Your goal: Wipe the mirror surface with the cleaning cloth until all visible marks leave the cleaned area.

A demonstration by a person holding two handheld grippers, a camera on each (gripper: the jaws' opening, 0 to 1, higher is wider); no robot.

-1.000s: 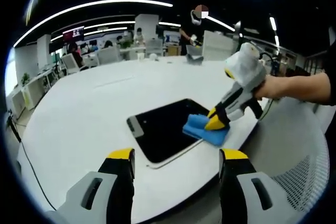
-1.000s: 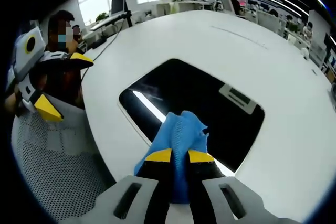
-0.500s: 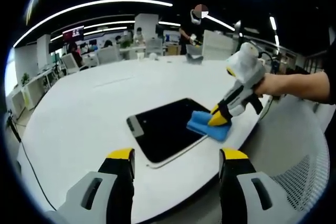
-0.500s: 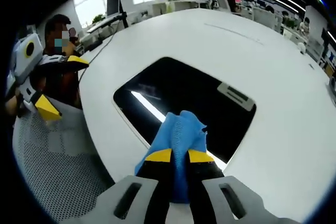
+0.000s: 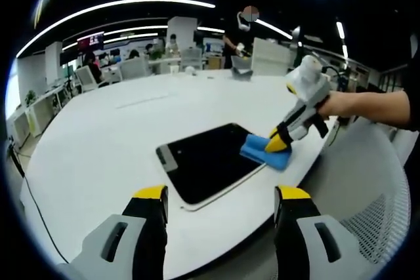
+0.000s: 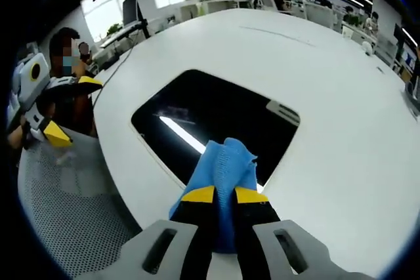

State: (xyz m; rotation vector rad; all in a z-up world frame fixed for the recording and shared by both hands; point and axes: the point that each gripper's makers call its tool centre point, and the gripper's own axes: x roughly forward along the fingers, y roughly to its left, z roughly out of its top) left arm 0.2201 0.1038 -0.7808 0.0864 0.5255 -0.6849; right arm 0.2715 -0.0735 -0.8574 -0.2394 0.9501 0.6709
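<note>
A dark rectangular mirror (image 5: 203,162) (image 6: 210,119) lies flat on the white table (image 5: 98,142). It reflects a ceiling light strip. My right gripper (image 6: 224,196) is shut on a blue cleaning cloth (image 6: 224,168), which presses on the mirror's near edge. In the left gripper view that right gripper (image 5: 279,141) holds the cloth (image 5: 264,152) at the mirror's right corner. My left gripper (image 5: 220,195) hangs open over the table's near edge, apart from the mirror, with nothing between its fingers. It appears at the left of the right gripper view (image 6: 49,116).
A grey mesh chair (image 5: 374,195) (image 6: 65,214) stands beside the table edge. A person's hand (image 5: 348,106) holds the right gripper. Desks, chairs and people fill the office behind. A cable (image 5: 33,195) hangs off the table's left side.
The right gripper has slid the cloth across the mirror toward its far right corner. The left gripper has stayed open and still.
</note>
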